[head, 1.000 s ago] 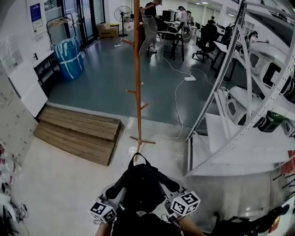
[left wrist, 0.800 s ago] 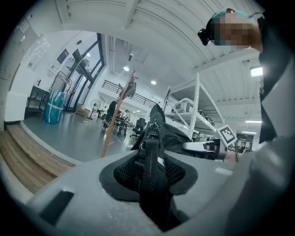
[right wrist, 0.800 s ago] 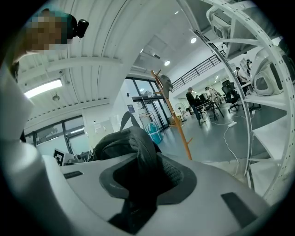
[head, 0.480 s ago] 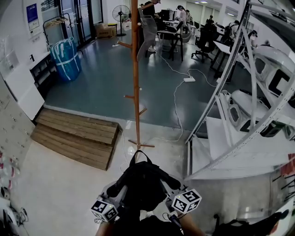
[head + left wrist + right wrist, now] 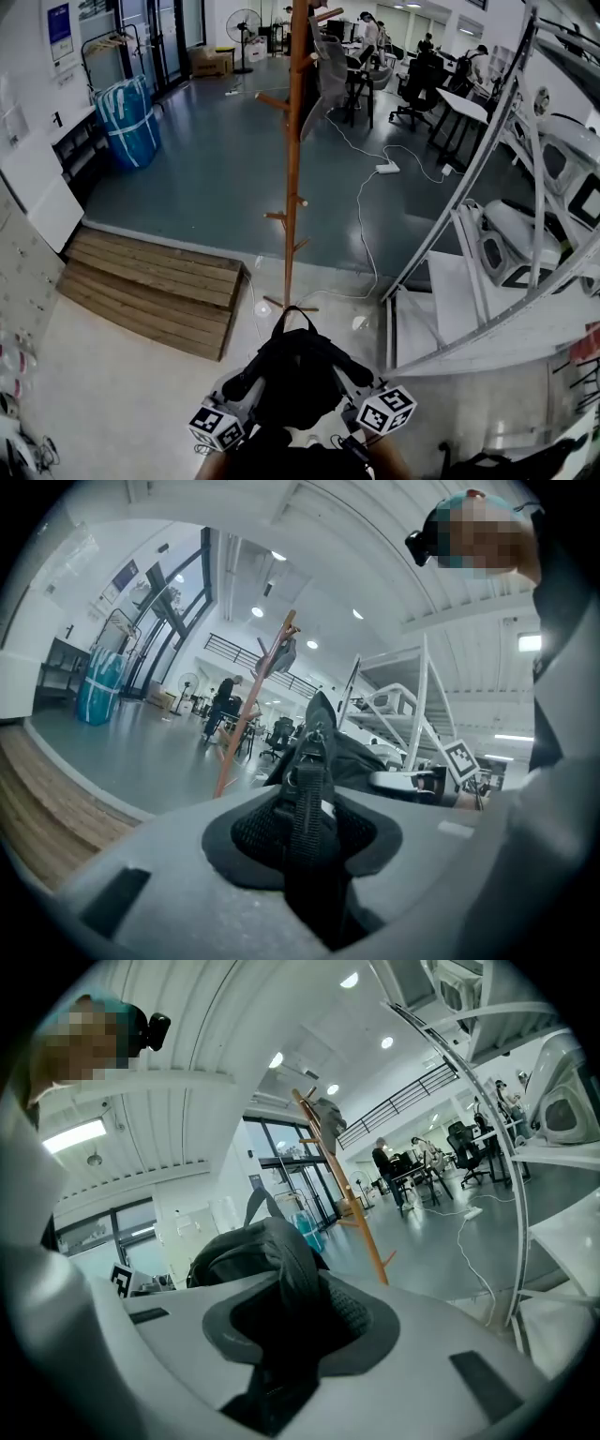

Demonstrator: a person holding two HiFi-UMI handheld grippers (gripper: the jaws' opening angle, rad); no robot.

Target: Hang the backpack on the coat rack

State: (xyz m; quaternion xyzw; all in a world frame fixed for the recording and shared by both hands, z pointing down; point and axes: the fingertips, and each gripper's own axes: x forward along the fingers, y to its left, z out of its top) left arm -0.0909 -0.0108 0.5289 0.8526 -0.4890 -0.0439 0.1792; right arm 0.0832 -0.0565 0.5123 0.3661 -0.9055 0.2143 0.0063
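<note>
The floor comes in two parts: pale and smooth (image 5: 122,394) across the lower half of the head view, and glossy blue-grey (image 5: 206,178) above it, running back to the desks and office chairs (image 5: 417,80) at the upper right. A low wooden platform (image 5: 155,286) lies at the left where the two floors meet. A blue wrapped bundle (image 5: 127,117) stands at the upper left and a standing fan (image 5: 246,23) at the top. A white metal shelving frame (image 5: 469,216) slants down the right side, and a white cable (image 5: 361,216) trails over the blue-grey floor.

The coat rack (image 5: 292,187), a tall wooden pole with short pegs, stands upright at centre frame, its feet on the pale floor. In the gripper views a grey garment (image 5: 281,653) hangs near its top.

The backpack (image 5: 295,370), black, is at bottom centre of the head view, held off the floor just below the rack's feet in the frame and not touching the rack. Its top loop (image 5: 292,319) points toward the rack.

The left tool (image 5: 305,832) reaches in from the lower left, roughly level, its jaws clamped on a black webbing strap (image 5: 305,799) of the backpack. The right tool (image 5: 281,1335) comes in from the lower right at a like angle, its jaws closed on a padded strap (image 5: 295,1269). The two marker cubes sit either side of the bag.
</note>
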